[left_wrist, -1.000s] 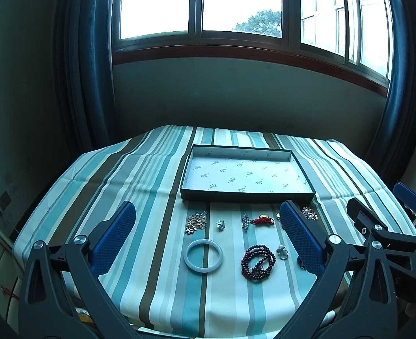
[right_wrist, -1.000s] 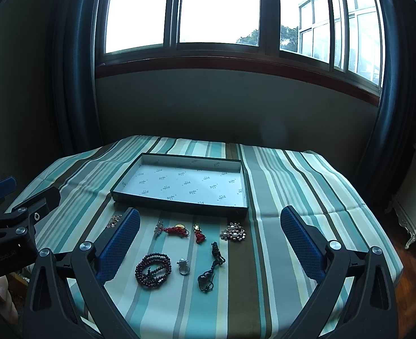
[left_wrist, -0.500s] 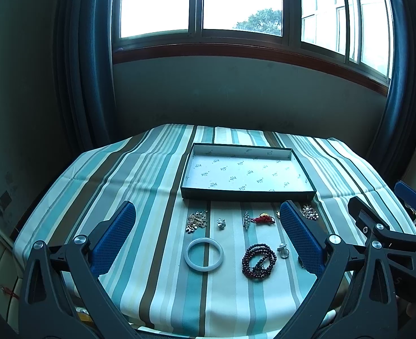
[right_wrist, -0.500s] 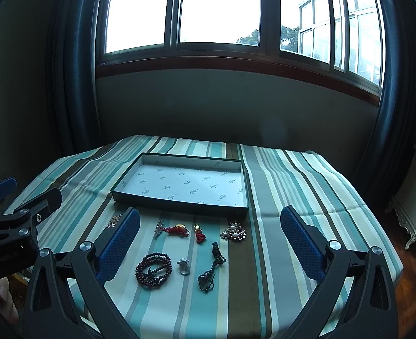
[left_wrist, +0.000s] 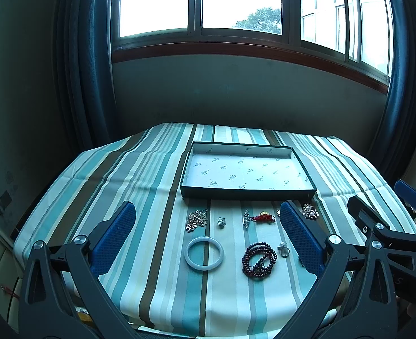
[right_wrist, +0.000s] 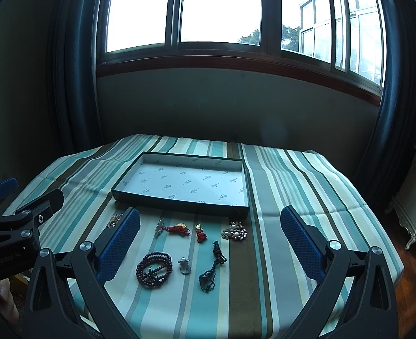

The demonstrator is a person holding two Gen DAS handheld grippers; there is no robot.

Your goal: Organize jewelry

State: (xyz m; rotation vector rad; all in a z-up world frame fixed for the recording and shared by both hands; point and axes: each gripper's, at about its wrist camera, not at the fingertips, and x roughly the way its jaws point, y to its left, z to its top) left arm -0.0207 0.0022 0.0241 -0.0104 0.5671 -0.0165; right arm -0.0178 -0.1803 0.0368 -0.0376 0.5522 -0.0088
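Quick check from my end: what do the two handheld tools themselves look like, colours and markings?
Both match: the left tool and right tool have black angular frames with silver round pivot bolts and two long fingers faced with blue dimpled pads. The right-wrist view shows faint lettering on the left tool's black body, too blurred to read. No sleeves or cables show.

Left wrist view: blue pad is covering whatever's lying just right of the red charm; only a sliver is showing. Right wrist view: left pad is hiding most of the silver chain. Print on tray lining is too small to read.
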